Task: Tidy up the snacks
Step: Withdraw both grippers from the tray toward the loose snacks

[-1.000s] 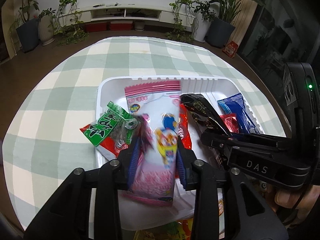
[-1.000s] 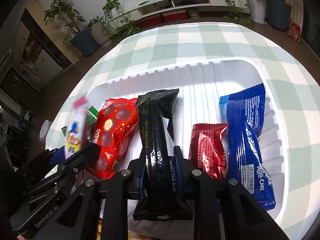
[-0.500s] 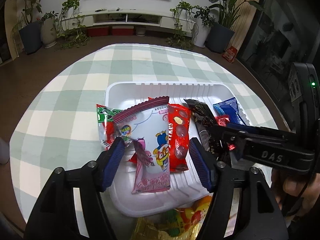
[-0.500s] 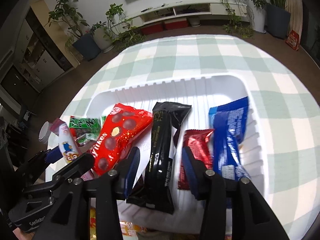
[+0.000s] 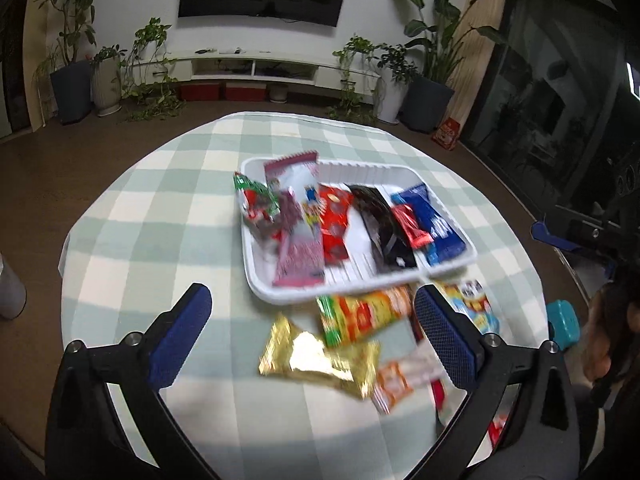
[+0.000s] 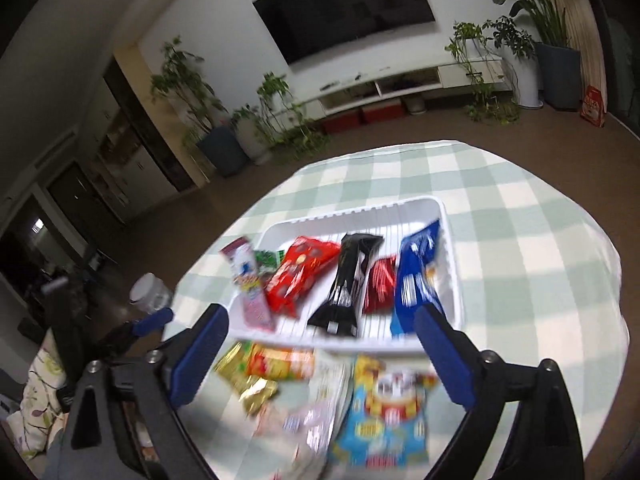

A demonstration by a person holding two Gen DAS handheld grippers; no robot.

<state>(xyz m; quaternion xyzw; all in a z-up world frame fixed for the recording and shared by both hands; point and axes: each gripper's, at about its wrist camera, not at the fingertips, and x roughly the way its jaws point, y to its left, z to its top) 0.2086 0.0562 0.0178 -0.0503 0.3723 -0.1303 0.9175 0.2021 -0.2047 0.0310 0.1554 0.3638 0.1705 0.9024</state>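
A white tray (image 5: 360,170) (image 6: 450,248) on the checked table holds several snack packs side by side: green (image 5: 256,200), pink (image 5: 298,236) (image 6: 250,284), red (image 5: 334,222) (image 6: 298,274), black (image 5: 382,226) (image 6: 348,280), small red (image 5: 412,226) (image 6: 380,288) and blue (image 5: 434,222) (image 6: 414,274). Loose packs lie in front of the tray: gold (image 5: 316,356) (image 6: 250,384), orange-green (image 5: 366,314) (image 6: 280,362), and a blue-yellow bag (image 6: 386,420). My left gripper (image 5: 312,340) and my right gripper (image 6: 322,354) are both open and empty, held above these loose packs.
The round table (image 5: 160,216) has a green-and-white checked cloth. A clear jar with a white lid (image 6: 150,292) stands by the table's left edge. Potted plants (image 5: 76,76) and a low TV cabinet (image 5: 256,70) stand far behind.
Both grippers opened and let go: the pink pack and the black pack now lie in the tray. Both grippers pulled back and up, so the loose packs came into view.
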